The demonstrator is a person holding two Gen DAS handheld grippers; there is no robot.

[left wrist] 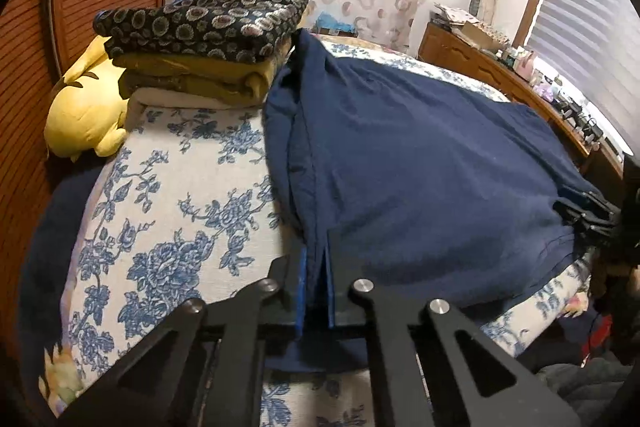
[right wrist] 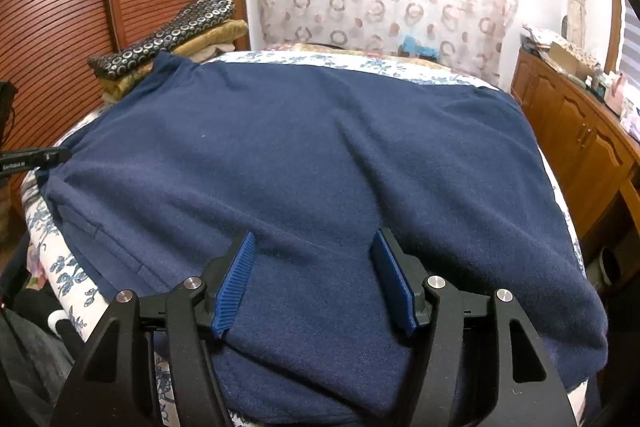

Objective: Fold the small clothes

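Spread flat on the floral bed, the navy garment is pinched at its edge by the clenched left gripper, while the right gripper straddles the near hem with jaws released, apparently readying a fold.

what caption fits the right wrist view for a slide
Open right gripper poised over the near edge of a navy garment spread on a floral bedspread.

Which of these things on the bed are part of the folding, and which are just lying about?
Part of the job:
navy garment
left gripper, shut on its edge
right gripper, open over it

Just lying about:
folded pile
yellow plush toy
wooden cabinet
floral bedspread
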